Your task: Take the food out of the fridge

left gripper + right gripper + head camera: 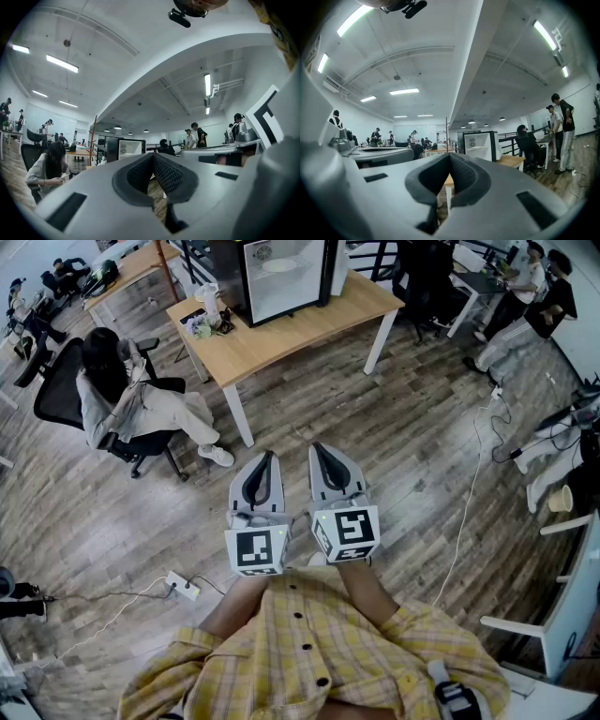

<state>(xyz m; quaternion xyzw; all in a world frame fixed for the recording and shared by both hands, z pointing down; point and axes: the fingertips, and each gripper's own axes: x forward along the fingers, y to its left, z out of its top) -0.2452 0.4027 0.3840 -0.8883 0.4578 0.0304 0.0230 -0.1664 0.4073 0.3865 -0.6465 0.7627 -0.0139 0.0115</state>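
Tongs closed and empty, left tongs (266, 456) beside right tongs (320, 448), face the distant fridge (286, 277) on the bench (277, 341); squaring up to its door looks wise.

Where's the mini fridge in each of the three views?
Head view: mini fridge at top centre, standing on the wooden table.
Left gripper view: small, left of centre, at mid-height.
Right gripper view: just right of centre, at mid-height.
Shared landmark: the wooden table under it, also seen in the right gripper view.
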